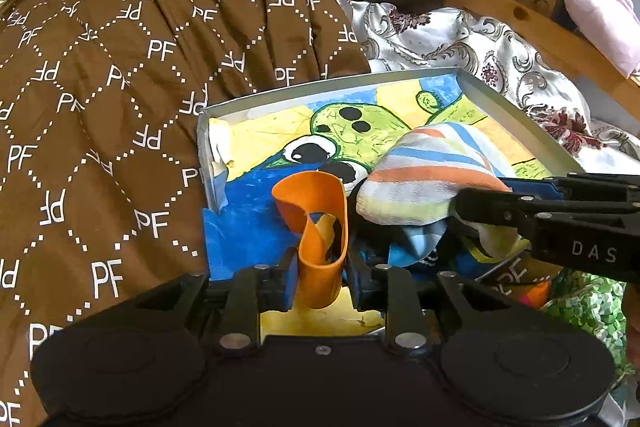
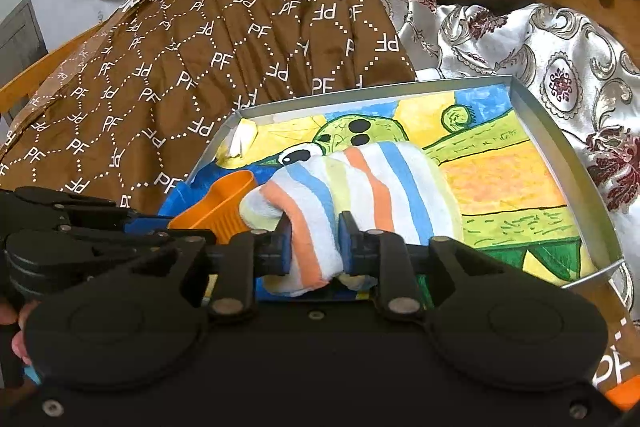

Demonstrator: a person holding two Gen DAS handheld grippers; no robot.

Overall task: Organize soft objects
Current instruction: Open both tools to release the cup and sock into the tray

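Nearest is the left gripper (image 1: 320, 273), clamped on an orange soft piece (image 1: 316, 227) that stands up toward twelve o'clock. At its two o'clock, touching or nearly so, the striped sock (image 2: 352, 187) is pinched by the right gripper (image 2: 314, 247) over the tray (image 2: 560, 131). Open painted floor lies from one to three o'clock; the tray's rim bounds it. What the orange piece is, I can't say.

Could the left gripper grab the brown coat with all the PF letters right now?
Probably not yet. The left gripper is already shut on an orange rubbery piece, so it has no room. The brown PF coat lies uncovered just beside the tray, so it could after letting go.
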